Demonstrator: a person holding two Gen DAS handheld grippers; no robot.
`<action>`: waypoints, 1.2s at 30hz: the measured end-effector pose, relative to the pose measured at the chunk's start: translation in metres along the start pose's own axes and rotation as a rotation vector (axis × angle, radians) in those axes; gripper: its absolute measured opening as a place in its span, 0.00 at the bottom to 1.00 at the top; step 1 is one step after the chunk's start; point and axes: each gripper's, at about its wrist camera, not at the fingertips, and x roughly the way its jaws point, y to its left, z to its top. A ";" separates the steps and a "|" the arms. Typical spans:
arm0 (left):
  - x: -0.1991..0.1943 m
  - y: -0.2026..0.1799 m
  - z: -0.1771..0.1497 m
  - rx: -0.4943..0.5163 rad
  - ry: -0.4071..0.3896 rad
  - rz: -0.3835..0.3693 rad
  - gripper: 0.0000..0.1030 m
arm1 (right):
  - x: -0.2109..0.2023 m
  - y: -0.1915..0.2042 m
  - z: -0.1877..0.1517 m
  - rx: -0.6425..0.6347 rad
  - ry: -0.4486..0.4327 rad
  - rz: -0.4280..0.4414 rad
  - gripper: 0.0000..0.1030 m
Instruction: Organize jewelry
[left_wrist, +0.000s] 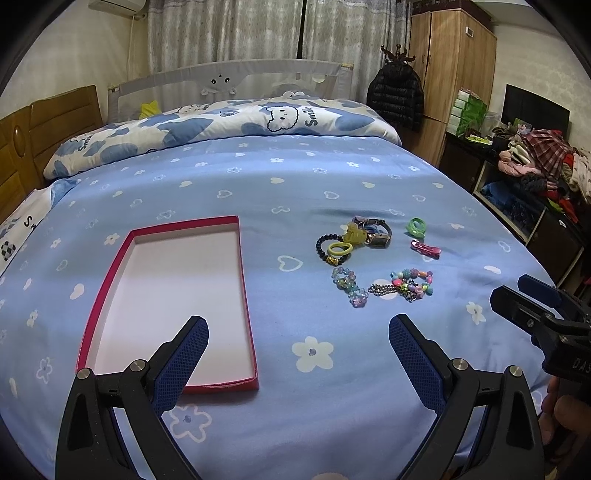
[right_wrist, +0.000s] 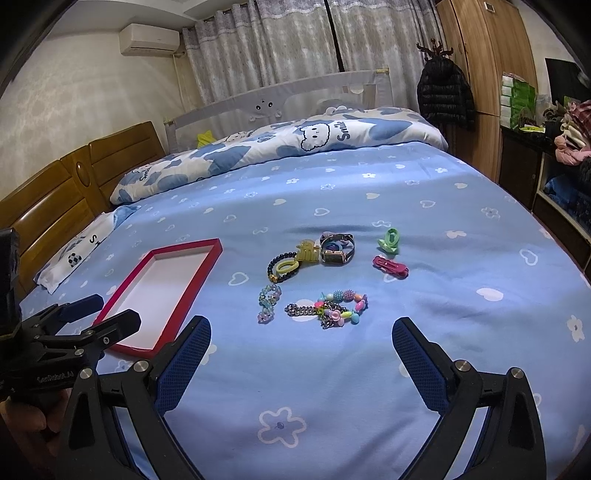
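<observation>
A shallow red-rimmed box (left_wrist: 110, 273) with a white floor lies empty on the blue bedsheet, left of a loose cluster of jewelry. The cluster holds a black bead bracelet (left_wrist: 325, 249), a yellow hair tie (left_wrist: 340, 249), a watch (left_wrist: 377, 236), a green ring-shaped piece (left_wrist: 416, 226), a pink hair clip (left_wrist: 426, 249), a pastel bead bracelet (left_wrist: 349, 286) and a colourful bead bracelet with chain (left_wrist: 410, 282). My left gripper (left_wrist: 298, 332) is open and empty, above the sheet near the box's front corner. My right gripper (right_wrist: 301, 334) is open and empty, just short of the colourful bracelet (right_wrist: 341, 304).
A rolled cloud-print quilt (left_wrist: 221, 125) lies across the far side of the bed. A wooden headboard (left_wrist: 22, 147) is on the left. A wardrobe (left_wrist: 447, 74) and a cluttered cabinet with clothes (left_wrist: 535, 162) stand on the right.
</observation>
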 end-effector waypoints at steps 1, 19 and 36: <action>0.001 0.000 0.001 -0.003 0.004 -0.002 0.96 | 0.001 0.000 0.000 0.001 0.002 0.001 0.96; 0.068 0.004 0.036 -0.043 0.142 -0.066 0.88 | 0.054 -0.039 0.003 0.077 0.105 0.017 0.67; 0.185 -0.007 0.069 -0.020 0.309 -0.110 0.80 | 0.134 -0.078 0.011 0.149 0.259 0.007 0.40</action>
